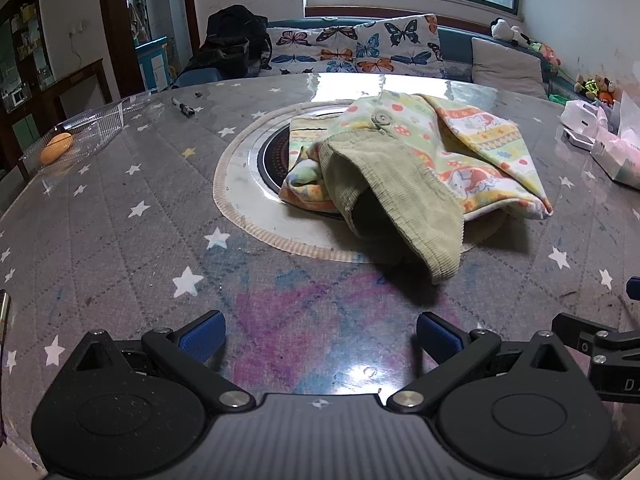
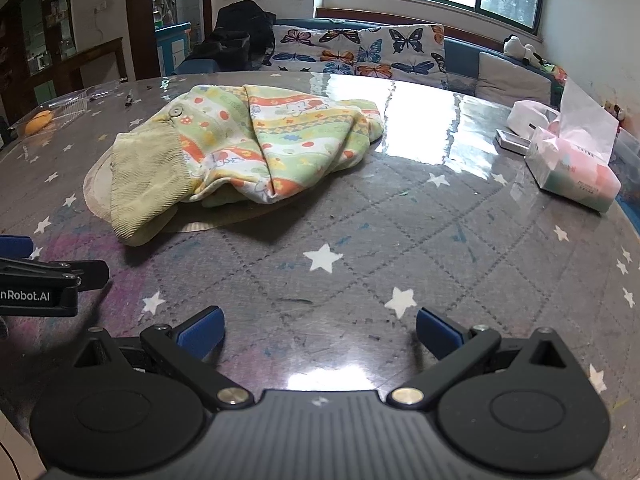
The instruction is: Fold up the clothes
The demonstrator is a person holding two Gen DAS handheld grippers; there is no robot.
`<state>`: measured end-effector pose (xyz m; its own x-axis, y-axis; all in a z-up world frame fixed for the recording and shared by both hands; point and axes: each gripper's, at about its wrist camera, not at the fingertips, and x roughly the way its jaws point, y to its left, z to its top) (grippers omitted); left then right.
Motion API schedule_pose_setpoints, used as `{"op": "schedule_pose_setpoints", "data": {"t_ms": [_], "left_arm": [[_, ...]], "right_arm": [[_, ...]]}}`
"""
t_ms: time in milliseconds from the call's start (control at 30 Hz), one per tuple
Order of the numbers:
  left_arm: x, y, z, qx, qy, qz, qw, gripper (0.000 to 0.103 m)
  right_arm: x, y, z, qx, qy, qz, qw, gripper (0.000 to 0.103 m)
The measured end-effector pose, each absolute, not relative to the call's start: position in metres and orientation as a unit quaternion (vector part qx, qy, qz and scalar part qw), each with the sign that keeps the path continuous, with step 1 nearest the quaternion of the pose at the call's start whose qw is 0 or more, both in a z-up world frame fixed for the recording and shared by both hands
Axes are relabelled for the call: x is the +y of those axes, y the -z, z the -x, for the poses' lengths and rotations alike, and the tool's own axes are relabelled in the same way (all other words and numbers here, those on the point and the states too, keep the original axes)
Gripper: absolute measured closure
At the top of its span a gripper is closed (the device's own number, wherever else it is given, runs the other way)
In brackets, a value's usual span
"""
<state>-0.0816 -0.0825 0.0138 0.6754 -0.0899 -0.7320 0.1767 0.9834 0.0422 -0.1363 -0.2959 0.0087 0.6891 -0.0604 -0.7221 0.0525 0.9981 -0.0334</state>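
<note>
In the left wrist view, the left gripper hovers over the star-patterned table cover with its blue-padded jaws spread wide and nothing between them. Ahead of it, a child's printed garment with a ribbed green cuff lies bunched on the table's round centre plate. At far left a clear plastic tray holds an orange fruit. A black pen lies beyond it.

In the right wrist view, the right gripper is likewise wide open and empty, well short of the garment, which sits ahead and to its left. A tissue pack rests at the table's right edge. Part of the left gripper shows at the left border.
</note>
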Motion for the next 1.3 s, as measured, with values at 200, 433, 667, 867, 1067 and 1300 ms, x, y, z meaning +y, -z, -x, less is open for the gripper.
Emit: {"op": "schedule_pose_setpoints", "data": {"t_ms": [200,433,667,867,1067,1300], "left_arm": [[-0.082,-0.014,0.081,0.398,0.071,-0.054,0.913,0.0],[-0.083,-0.015,0.079,0.4,0.071,-0.057,0.912,0.0],[-0.083,-0.017,0.073,0.402,0.069,-0.058,0.911,0.0],[-0.081,-0.019,0.068,0.401,0.066,-0.056,0.912,0.0],[-0.079,-0.022,0.061,0.397,0.066,-0.058,0.914,0.0],[-0.075,-0.03,0.052,0.391,0.064,-0.053,0.917,0.0]], "right_arm": [[-0.294,-0.01,0.134,0.394,0.026,0.007,0.919,0.0],[-0.292,-0.012,0.13,0.396,0.021,0.007,0.918,0.0],[-0.29,-0.012,0.124,0.4,0.016,0.007,0.916,0.0],[-0.289,-0.013,0.118,0.401,0.013,0.008,0.916,0.0],[-0.287,-0.014,0.11,0.401,0.012,0.01,0.916,0.0],[-0.286,-0.019,0.098,0.399,0.005,0.015,0.917,0.0]]}}
